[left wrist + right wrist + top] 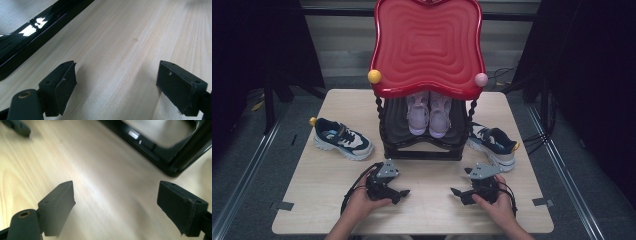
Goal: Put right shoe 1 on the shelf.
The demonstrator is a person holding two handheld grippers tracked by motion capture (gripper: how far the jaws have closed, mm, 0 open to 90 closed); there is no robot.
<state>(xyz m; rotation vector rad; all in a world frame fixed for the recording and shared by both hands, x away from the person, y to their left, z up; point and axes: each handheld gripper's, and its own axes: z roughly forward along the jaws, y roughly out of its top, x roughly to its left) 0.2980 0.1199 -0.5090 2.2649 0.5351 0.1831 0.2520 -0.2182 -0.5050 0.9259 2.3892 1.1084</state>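
**Inspector A:** Resting low over the pale wooden tabletop (327,200), the left claw (401,193) and the right claw (460,195) both stand with jaws spread wide and nothing between them; the two gripper views confirm bare wood under each pair of pads. Neither claw holds anything.

**Inspector B:** And the work pieces?

**Inspector A:** A pair of pale lilac sneakers (429,114) sits side by side on the lower tier of the black two-tier rack with the glossy red wavy top tray (428,47). Two navy-and-white sneakers remain on the tabletop: one (343,139) well to the left of the rack, one (493,144) just beside its right foot.

**Inspector B:** Risks from here?

**Inspector A:** In my judgement, three. The right-hand shoe lies close against the rack's twisted post (472,114); a claw reaching for it could strike the post and shift the rack. The lower tier looks largely taken up, so pushing another shoe in could dislodge the lilac pair. The red tray overhangs the tier, so a lifted shoe or claw could knock its underside on the way in.

**Inspector B:** The rack's base (160,155) is near the right claw?

**Inspector A:** Near, not touching.
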